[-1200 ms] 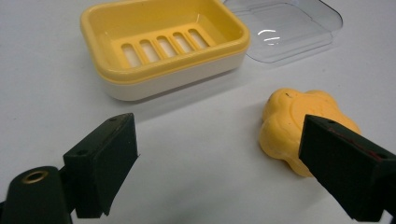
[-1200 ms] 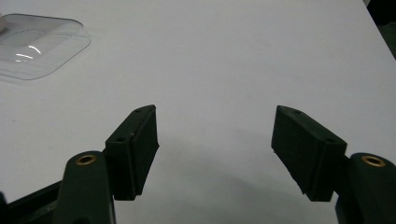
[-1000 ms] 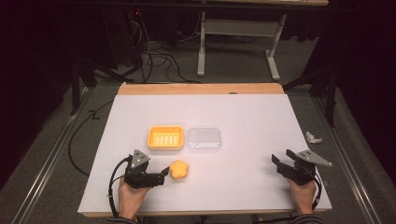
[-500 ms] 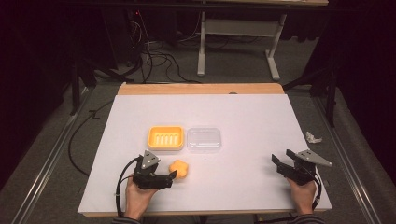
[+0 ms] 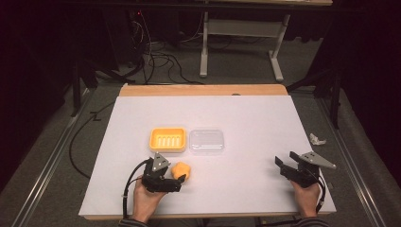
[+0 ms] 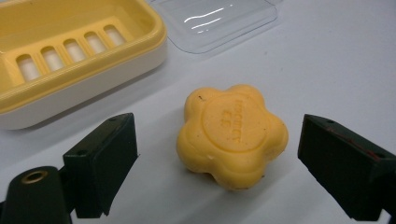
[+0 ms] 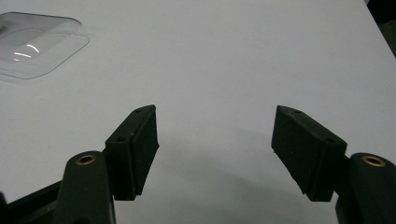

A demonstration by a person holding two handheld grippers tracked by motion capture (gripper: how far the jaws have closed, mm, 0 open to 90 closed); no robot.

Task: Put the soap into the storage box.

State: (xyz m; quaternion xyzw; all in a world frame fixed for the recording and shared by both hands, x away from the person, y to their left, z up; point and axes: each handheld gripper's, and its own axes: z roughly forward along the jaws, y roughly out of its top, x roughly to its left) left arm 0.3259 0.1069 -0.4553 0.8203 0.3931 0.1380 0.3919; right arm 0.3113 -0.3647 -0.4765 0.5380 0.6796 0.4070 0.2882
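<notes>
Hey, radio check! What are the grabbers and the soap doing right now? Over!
Left gripper open, jaws either side of the soap, not touching. Right gripper open, holding nothing. Soap on the table beside the yellow dish. Nothing in the way.

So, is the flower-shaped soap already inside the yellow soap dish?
No, the flower-shaped soap lies on the table, apart from the yellow soap dish.
</notes>
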